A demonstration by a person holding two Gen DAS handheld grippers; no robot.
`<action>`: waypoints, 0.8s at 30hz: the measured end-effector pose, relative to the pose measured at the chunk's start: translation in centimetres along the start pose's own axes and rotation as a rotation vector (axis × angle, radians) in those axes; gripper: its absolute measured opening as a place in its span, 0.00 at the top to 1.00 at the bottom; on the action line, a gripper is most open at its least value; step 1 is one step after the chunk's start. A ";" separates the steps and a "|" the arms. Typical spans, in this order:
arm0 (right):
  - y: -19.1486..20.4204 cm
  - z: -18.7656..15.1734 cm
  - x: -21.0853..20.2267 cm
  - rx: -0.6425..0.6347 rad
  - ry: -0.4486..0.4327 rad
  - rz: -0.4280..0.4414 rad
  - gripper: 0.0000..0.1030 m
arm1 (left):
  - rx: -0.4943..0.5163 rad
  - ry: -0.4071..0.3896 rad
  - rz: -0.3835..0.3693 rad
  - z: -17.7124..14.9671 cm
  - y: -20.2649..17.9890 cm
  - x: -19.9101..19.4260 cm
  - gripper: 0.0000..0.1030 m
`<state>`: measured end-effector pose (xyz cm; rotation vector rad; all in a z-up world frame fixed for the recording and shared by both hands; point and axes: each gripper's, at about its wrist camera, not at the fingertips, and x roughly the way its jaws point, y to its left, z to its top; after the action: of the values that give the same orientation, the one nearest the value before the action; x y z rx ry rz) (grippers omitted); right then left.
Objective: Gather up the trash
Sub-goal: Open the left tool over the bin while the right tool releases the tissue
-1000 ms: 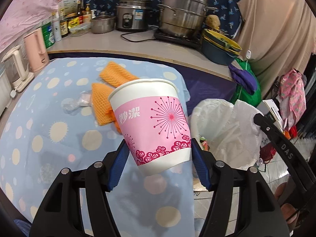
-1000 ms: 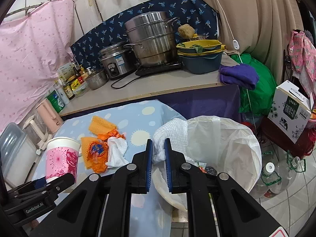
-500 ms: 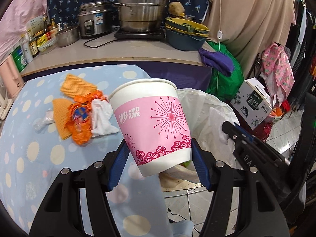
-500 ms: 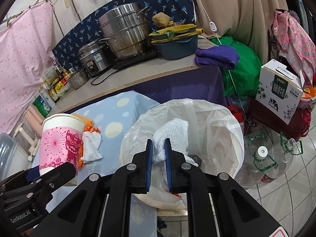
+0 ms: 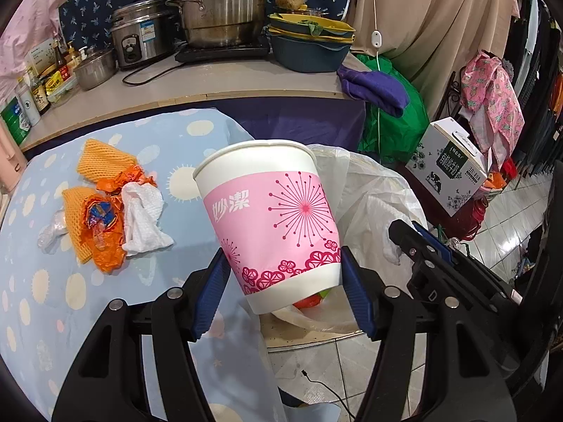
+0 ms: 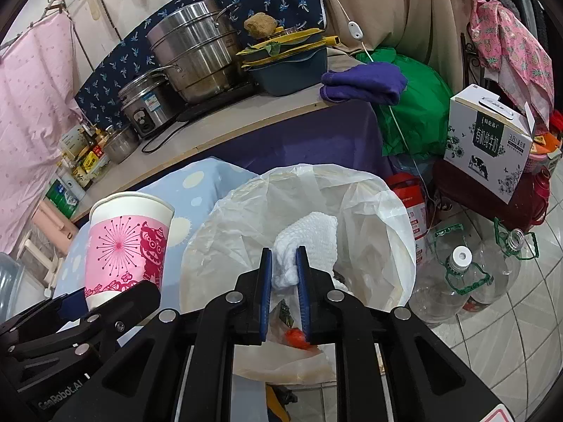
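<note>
My left gripper (image 5: 281,263) is shut on a pink and white paper cup (image 5: 271,218), held upright above the table's right edge next to the trash bin. The cup also shows in the right wrist view (image 6: 128,242). My right gripper (image 6: 284,263) is shut on a crumpled white paper towel (image 6: 306,239) and holds it over the open white trash bag (image 6: 380,218). The bag (image 5: 373,197) holds some trash, with red and green bits showing. On the blue dotted tablecloth (image 5: 45,281) lie orange net sleeves (image 5: 102,165), an orange wrapper (image 5: 102,225), a white tissue (image 5: 140,218) and clear plastic (image 5: 52,228).
Behind the table a counter (image 5: 211,81) carries steel pots, a rice cooker, bottles and stacked basins. A purple cloth (image 5: 373,88) hangs off its end. A milk carton box (image 6: 489,140) and empty plastic bottles (image 6: 457,274) stand on the tiled floor to the right.
Both grippers have swung right towards the trash bag. The cup has gone from over the table to its right edge. The towel now hangs over the bag's mouth.
</note>
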<state>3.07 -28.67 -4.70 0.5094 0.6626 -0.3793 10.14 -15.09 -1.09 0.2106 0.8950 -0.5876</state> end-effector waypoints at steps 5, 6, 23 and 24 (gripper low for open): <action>-0.3 0.1 0.2 0.008 0.001 -0.009 0.84 | 0.000 0.011 -0.004 0.3 -0.2 0.7 0.41; -0.4 0.1 0.2 0.012 -0.001 -0.009 0.82 | -0.003 0.009 -0.006 0.3 -0.2 0.8 0.41; -0.7 0.4 -0.2 0.032 -0.024 -0.021 0.65 | -0.035 -0.001 0.002 0.7 0.4 0.7 0.32; -0.6 0.4 -0.3 0.030 -0.024 -0.021 0.65 | -0.038 -0.001 0.002 0.7 0.5 0.6 0.32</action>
<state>2.78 -29.29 -4.46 0.5260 0.6399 -0.4147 11.21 -15.20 -1.19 0.1764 0.9042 -0.5684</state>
